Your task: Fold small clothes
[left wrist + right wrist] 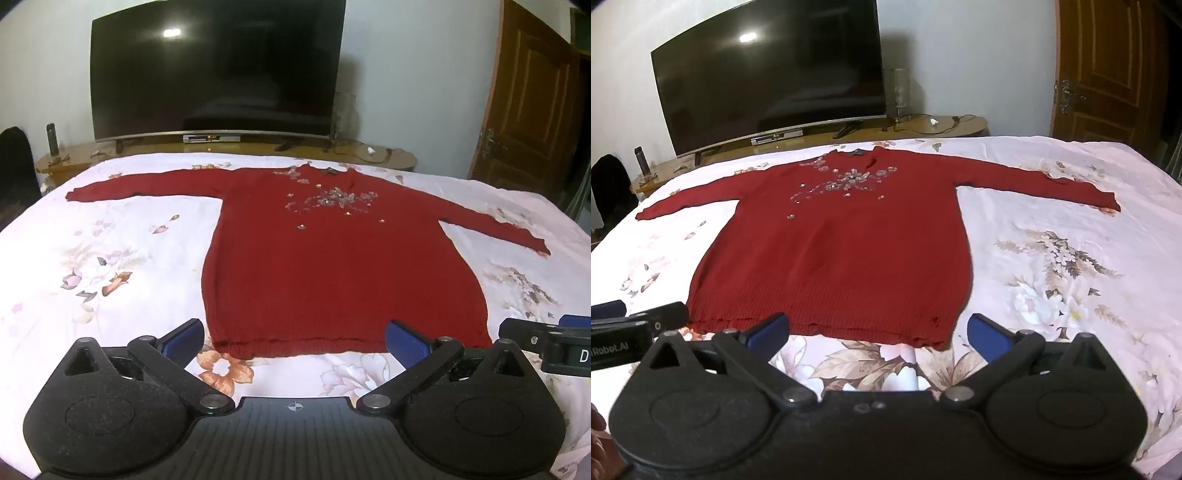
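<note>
A dark red knit sweater (325,266) with beaded flowers on its chest lies flat and face up on the bed, both sleeves spread out to the sides, its hem toward me. My left gripper (293,341) hovers open just short of the hem, nothing between its blue pads. In the right wrist view the same sweater (834,251) fills the middle, and my right gripper (877,334) stands open near the hem's right corner, also with nothing in it. Each gripper's tip shows at the edge of the other's view.
The bed carries a white sheet with a flower print (110,258). Beyond its far edge stands a wooden TV stand (229,151) with a large dark television (218,70). A brown wooden door (532,96) is at the right.
</note>
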`<state>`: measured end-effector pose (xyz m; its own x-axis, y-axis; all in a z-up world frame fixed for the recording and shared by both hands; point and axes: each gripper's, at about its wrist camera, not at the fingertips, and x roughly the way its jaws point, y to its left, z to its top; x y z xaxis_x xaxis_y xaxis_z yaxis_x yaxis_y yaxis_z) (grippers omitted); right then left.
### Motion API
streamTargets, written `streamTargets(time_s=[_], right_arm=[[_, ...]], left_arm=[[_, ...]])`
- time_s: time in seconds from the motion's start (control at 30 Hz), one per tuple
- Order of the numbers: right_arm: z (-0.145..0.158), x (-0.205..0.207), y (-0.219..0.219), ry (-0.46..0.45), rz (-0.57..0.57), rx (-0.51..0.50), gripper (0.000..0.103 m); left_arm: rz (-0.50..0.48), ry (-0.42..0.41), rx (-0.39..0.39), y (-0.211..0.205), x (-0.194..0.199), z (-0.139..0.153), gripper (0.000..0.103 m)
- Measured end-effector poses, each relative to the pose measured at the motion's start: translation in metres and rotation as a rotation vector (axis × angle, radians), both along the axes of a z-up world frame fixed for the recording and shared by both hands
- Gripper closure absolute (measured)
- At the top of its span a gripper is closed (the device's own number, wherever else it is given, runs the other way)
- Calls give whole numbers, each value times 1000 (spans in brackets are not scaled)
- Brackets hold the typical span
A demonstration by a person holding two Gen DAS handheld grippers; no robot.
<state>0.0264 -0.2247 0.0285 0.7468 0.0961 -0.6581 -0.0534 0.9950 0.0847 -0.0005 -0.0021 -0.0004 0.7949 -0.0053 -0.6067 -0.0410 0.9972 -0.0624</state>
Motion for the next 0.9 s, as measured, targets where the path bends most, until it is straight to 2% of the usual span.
streamTargets(time_s=[0.9], right_arm=[[3,1,3,-19,8,-18,0]], left_arm=[[3,6,-9,-1,2,-2,0]])
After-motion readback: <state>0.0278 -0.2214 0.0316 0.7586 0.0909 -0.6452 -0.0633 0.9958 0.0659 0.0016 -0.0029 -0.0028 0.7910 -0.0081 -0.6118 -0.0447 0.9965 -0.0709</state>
